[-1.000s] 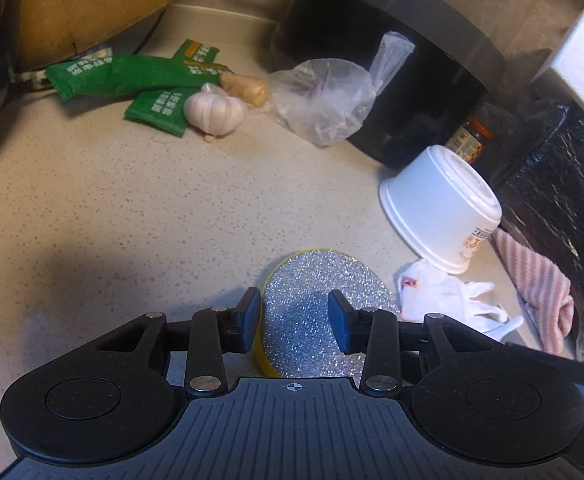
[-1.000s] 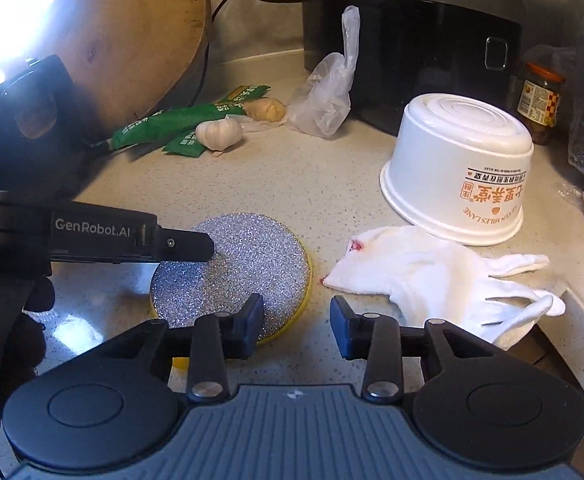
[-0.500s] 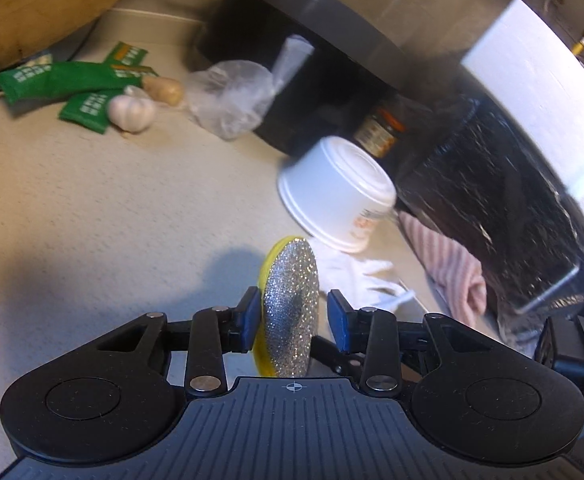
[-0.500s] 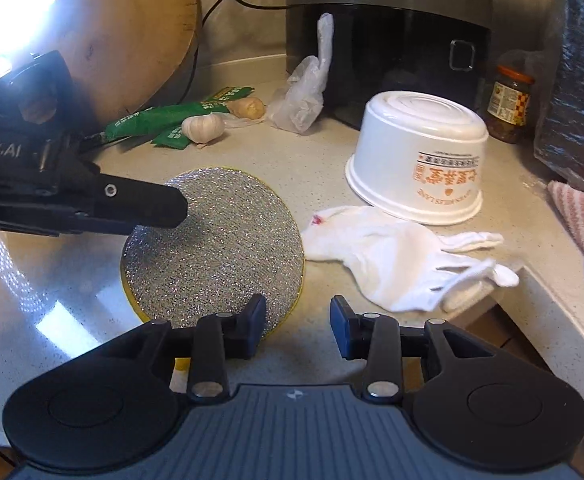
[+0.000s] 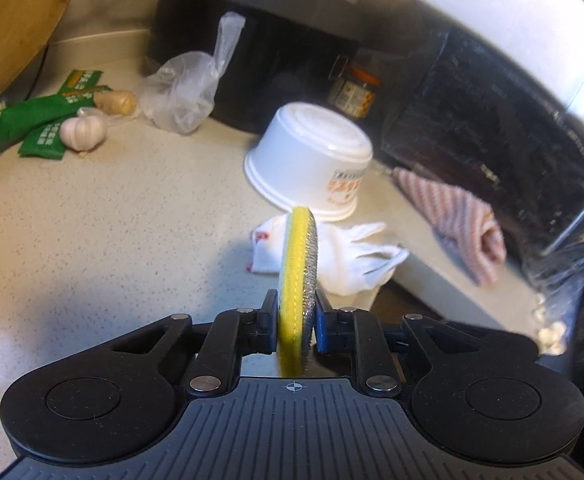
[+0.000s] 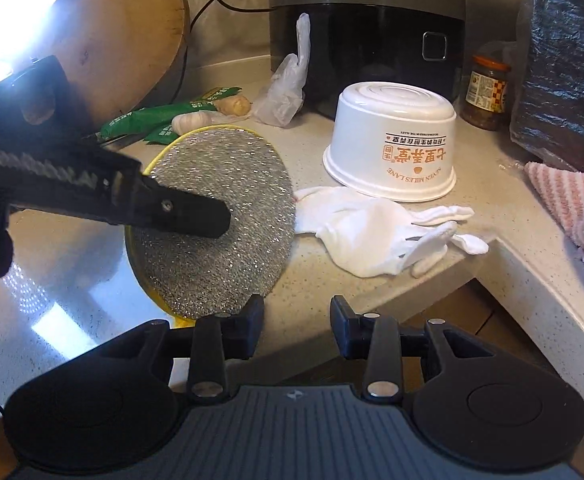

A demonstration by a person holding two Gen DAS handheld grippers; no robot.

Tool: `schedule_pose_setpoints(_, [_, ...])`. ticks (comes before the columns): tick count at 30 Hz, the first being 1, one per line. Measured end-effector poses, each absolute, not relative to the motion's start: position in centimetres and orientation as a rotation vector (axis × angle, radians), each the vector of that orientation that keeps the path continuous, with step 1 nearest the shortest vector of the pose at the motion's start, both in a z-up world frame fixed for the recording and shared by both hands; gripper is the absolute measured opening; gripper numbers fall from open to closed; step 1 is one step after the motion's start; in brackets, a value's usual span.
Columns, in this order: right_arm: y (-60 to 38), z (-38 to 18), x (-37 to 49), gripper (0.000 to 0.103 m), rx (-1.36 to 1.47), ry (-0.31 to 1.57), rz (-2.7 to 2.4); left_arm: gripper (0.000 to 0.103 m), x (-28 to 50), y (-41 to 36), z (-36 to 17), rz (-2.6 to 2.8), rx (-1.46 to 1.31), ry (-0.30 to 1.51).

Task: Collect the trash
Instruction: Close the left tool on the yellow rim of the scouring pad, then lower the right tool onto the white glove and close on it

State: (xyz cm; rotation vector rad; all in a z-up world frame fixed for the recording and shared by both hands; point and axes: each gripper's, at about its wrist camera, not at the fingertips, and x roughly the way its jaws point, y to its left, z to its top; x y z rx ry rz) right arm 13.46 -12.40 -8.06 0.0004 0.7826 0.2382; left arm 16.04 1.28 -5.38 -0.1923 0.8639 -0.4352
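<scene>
My left gripper (image 5: 295,322) is shut on a round scouring pad (image 5: 298,264), yellow on one side and silver on the other, and holds it on edge above the counter. The right wrist view shows the pad's silver face (image 6: 220,240) with the left gripper's finger across it. My right gripper (image 6: 297,328) is open and empty near the counter's front edge. A white glove (image 6: 372,232) lies crumpled on the counter by an upturned white paper bowl (image 6: 392,148). A clear plastic bag (image 6: 284,88) lies against the black cooker.
A black rice cooker (image 6: 372,32) stands at the back. Green packets (image 5: 24,124), a garlic bulb (image 5: 82,132) and ginger lie back left near a wooden board (image 6: 120,40). A jar (image 6: 486,92), a black bag (image 6: 568,68) and a striped pink cloth (image 6: 572,208) are on the right.
My left gripper closed on the scouring pad, lifted it off the counter and turned it on edge. The right gripper drew back a little and stayed open.
</scene>
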Motion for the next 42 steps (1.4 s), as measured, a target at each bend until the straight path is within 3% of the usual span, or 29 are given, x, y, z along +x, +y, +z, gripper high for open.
schedule_pose_setpoints(5, [-13.8, -6.6, 13.9, 0.040, -0.012, 0.738, 0.202, 0.018, 15.4, 2.7, -6.2, -0.408, -0.252, 0.875])
schedule_pose_setpoints(8, [-15.2, -5.5, 15.3, 0.055, -0.003, 0.712, 0.159, 0.018, 14.7, 4.5, -6.4, -0.382, -0.341, 0.884])
schedule_pose_setpoints(18, [-17.0, -7.9, 20.5, 0.058, 0.174, 0.806, 0.126, 0.018, 11.6, 10.6, -4.1, -0.178, -0.383, 0.787])
schedule_pose_setpoints(24, [-14.3, -7.5, 19.2, 0.063, 0.277, 0.835, 0.386, 0.018, 11.5, 12.1, -4.1, -0.139, -0.414, 0.786])
schedule_pose_setpoints(27, [-12.7, -6.0, 18.1, 0.063, 0.174, 0.770, 0.419, 0.018, 11.4, 12.2, -4.4, -0.132, -0.418, 0.790])
schedule_pose_setpoints(31, [-11.8, -5.4, 18.7, 0.077, -0.033, 0.698, 0.272, 0.018, 11.2, 12.1, -4.4, -0.135, -0.416, 0.792])
schedule_pose_setpoints(42, [-14.7, -9.2, 23.8, 0.078, 0.040, 0.830, 0.157, 0.018, 9.7, 13.6, -4.0, -0.101, -0.421, 0.777])
